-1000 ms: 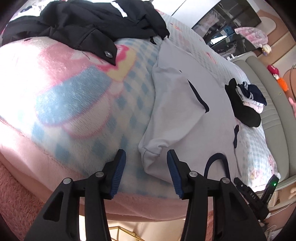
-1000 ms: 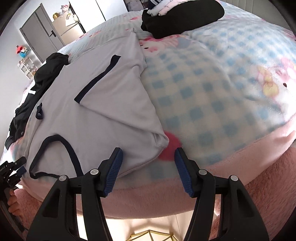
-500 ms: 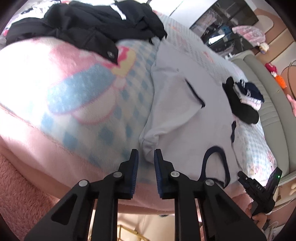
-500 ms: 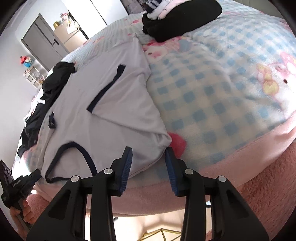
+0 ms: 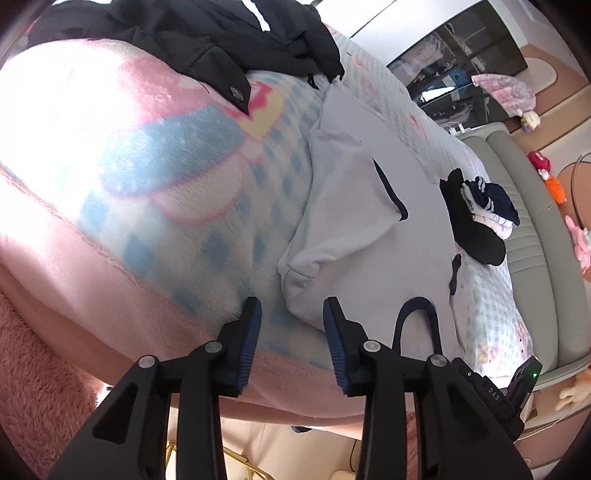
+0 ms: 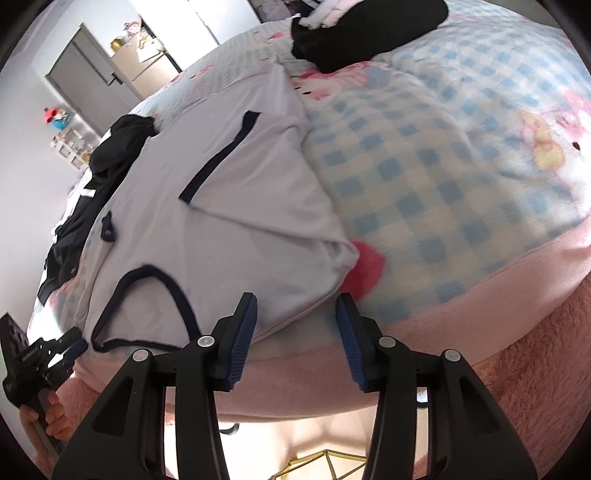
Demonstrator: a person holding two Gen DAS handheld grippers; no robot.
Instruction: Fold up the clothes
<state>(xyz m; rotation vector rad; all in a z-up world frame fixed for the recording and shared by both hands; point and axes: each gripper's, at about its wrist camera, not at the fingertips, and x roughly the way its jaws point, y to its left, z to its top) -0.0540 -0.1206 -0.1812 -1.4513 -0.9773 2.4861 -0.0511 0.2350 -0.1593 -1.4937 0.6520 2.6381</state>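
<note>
Nearest to us, the left gripper (image 5: 291, 317) and right gripper (image 6: 295, 317) have both narrowed and then just reopened to about half width; nothing sits between either pair of jaws. Each hovers at the near edge of the bed, aimed at one near corner of the grey T-shirt (image 5: 362, 229), which lies flat on the checked blanket (image 6: 443, 177) with both sleeves folded inward. We judge the next fold not yet begun. Farther off lie the black jacket (image 5: 207, 33) and a pile of folded clothes (image 5: 476, 221).
</note>
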